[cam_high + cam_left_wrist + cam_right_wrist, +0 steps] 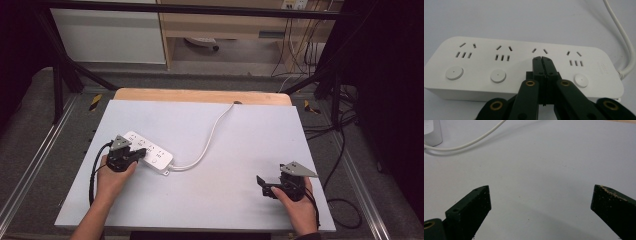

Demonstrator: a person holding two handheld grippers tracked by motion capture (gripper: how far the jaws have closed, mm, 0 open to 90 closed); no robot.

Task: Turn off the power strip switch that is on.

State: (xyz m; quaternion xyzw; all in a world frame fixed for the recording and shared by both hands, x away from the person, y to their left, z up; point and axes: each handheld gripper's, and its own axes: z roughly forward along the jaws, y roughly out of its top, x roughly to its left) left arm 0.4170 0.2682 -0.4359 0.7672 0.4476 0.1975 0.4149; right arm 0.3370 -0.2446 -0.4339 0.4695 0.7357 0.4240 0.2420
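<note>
Left claw [541, 58] (jaws together) presses power strip [519, 50].

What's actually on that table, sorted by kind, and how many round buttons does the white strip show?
Power strip with its white cord: 1
Round buttons showing on the strip: 3, with the closed left gripper covering where another may sit
Handheld grippers: 2, the left one and the right gripper, jaws apart
Total: 3 things on the table
</note>
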